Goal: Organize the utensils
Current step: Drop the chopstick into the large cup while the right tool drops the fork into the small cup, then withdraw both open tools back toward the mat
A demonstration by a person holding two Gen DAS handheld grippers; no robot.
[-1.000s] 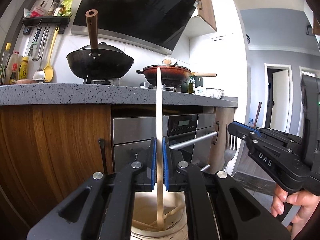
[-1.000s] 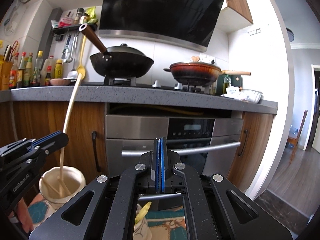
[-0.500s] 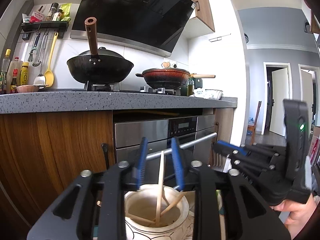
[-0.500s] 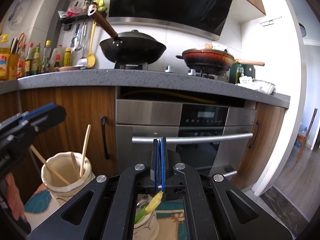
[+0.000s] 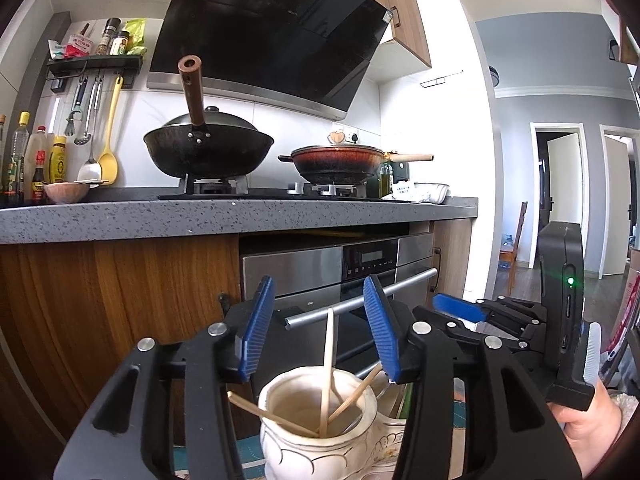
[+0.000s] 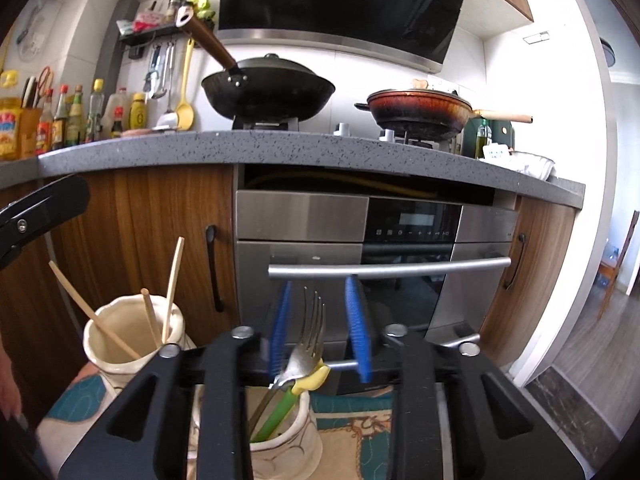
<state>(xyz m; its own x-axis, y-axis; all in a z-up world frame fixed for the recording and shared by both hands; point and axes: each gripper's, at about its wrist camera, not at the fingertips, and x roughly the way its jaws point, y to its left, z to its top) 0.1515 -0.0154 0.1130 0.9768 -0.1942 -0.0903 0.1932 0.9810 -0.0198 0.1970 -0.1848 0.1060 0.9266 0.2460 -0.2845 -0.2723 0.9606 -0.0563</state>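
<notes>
Three chopsticks (image 5: 327, 364) are seen standing in the jar (image 5: 320, 440), which is taken here as the landmark. One stands nearly upright; the other two lean against the rim, one to each side. The left gripper (image 5: 320, 336) is held above the jar's mouth with its jaws spread wide and nothing between them; the upright chopstick rises into the gap but is touched by neither pad.

Just to the right of the jar a second jar (image 6: 280, 436) is seen, patterned the same. A fork (image 6: 308, 332) and a green-handled utensil (image 6: 280, 416) with a yellow end stand in it. The right gripper (image 6: 320, 332) is held over this second jar, its jaws likewise spread. The fork's tines lie between the blue pads, closer to the left one, but no contact can be made out, so the fork is judged to be free.

Both jars rest on a patterned mat (image 6: 360, 432) in front of the oven (image 6: 372, 264).

By the look of things, the sorting is well advanced: chopsticks are gathered in one jar, the fork and its companion in the other, and nothing is held by either gripper. No loose utensil is seen on the visible part of the mat. Whether any remain outside the views cannot be told; if none do, only the withdrawal of the grippers is judged to be left.
</notes>
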